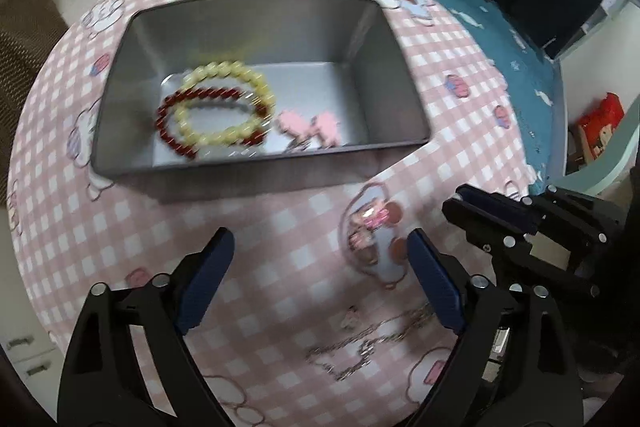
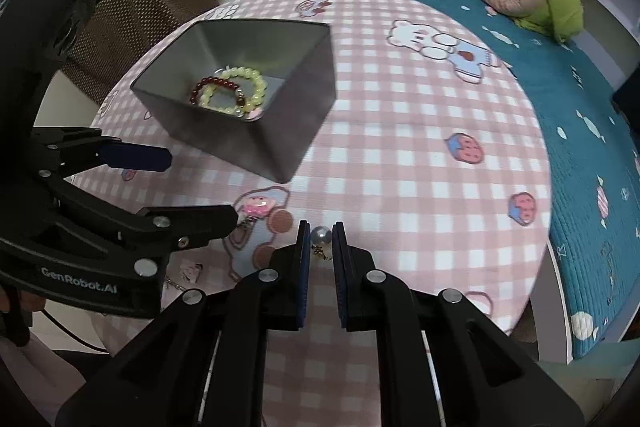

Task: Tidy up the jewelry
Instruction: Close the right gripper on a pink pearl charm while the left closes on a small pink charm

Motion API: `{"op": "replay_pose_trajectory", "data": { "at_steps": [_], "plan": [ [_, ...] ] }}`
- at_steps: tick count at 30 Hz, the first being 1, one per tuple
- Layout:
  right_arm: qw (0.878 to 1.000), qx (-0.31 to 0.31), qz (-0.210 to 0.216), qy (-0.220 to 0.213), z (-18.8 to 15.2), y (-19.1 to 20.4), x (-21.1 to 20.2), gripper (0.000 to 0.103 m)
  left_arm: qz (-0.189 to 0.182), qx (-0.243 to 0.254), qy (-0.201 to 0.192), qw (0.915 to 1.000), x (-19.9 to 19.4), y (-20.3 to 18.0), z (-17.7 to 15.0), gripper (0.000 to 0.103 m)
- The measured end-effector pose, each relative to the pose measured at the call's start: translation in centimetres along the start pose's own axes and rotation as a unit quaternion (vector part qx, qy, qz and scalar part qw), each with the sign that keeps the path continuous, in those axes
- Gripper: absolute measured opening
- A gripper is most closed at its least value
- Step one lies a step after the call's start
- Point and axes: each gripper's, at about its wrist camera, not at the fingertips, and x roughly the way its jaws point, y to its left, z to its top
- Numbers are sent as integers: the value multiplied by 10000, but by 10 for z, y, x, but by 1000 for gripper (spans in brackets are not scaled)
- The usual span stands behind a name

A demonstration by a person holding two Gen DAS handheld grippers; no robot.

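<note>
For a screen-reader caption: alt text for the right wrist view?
The right gripper pinches a pearl earring above a pink checked tablecloth. Behind, a metal box holds beaded bracelets; the open left gripper hovers alongside.

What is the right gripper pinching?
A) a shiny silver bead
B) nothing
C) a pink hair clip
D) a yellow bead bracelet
A: the right gripper is shut on a silver bead, while the yellow bracelet lies in the metal box.
</note>
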Motion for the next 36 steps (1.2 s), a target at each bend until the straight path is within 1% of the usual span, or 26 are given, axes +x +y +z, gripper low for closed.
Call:
{"op": "replay_pose_trajectory", "data": {
  "at_steps": [2, 3, 4, 5, 6, 7, 8, 9, 10, 11, 13, 16, 18, 24, 36],
  "plan": [
    [10000, 84, -26, 2, -3, -4, -2, 10, 55, 44, 70, 10000, 6, -4, 1, 69],
    [9999, 114, -36, 3, -3, -6, -2, 10, 122, 38, 163, 9998, 9, -3, 2, 65],
    [9999, 132, -34, 4, -4, -7, -1, 10, 128, 11, 240, 9996, 13, -4, 2, 56],
    [9999, 154, -34, 7, -5, -8, -2, 10, 121, -18, 253, 9996, 15, -5, 2, 56],
    [9998, 191, -33, 16, -6, -9, -2, 10, 66, -9, 242, 9997, 14, -6, 3, 53],
    [9998, 210, -28, 21, -8, -9, -3, 10, -14, 19, 305, 9995, 16, -8, 3, 47],
    [9997, 239, -22, 21, -8, -9, -4, 10, 32, 83, 322, 9994, 17, -11, 4, 42],
    [9996, 269, -6, 7, -9, -10, -4, 10, 52, 131, 350, 9993, 17, -12, 4, 40],
    [9996, 289, 4, -4, -9, -11, -4, 10, 83, 184, 366, 9991, 18, -15, 5, 34],
    [9996, 296, 1, -14, -9, -11, -5, 10, 51, 222, 394, 9990, 18, -16, 5, 23],
    [9996, 295, 11, -32, -8, -11, -5, 10, -129, 244, 476, 9985, 22, -19, 6, 15],
    [9995, 294, 20, -60, -7, -10, -7, 10, -129, 342, 482, 9982, 22, -22, 6, 14],
    [9996, 287, 21, -82, -7, -9, -8, 10, -200, 290, 496, 9981, 22, -21, 6, 14],
    [9995, 285, 6, -154, -3, -8, -12, 10, -240, 274, 365, 9987, 6, -19, 2, 14],
    [9990, 230, -86, -382, 10, 1, -30, 10, -367, 301, -130, 9988, -42, -9, 3, 14]
  ]
}}
